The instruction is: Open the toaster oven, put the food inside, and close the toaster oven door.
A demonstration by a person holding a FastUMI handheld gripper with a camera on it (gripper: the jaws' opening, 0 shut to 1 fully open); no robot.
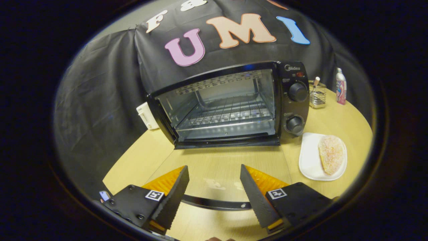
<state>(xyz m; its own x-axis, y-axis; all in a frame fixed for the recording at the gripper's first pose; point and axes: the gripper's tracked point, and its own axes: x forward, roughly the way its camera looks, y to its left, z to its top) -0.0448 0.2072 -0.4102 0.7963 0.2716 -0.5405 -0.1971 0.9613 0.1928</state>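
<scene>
The toaster oven [230, 105] is seen straight beyond the gripper [214, 190], its glass door [217, 170] already folded down flat between them. The food [331, 154] lies on a white plate [309, 160] ahead and to the right of the fingers, long axis running away from them. The gripper is spread wide, nothing held or touched

We see a pale wooden tabletop [351, 124] with a curved far edge across the lower and right part of the frame. Behind it black cloth [100, 97] hangs in soft folds as the booth's wall, filling the left and upper frame. At upper left a strip of plain grey wall [133, 20] shows above the cloth. Even light falls on the wood, with faint glare near the centre.
</scene>
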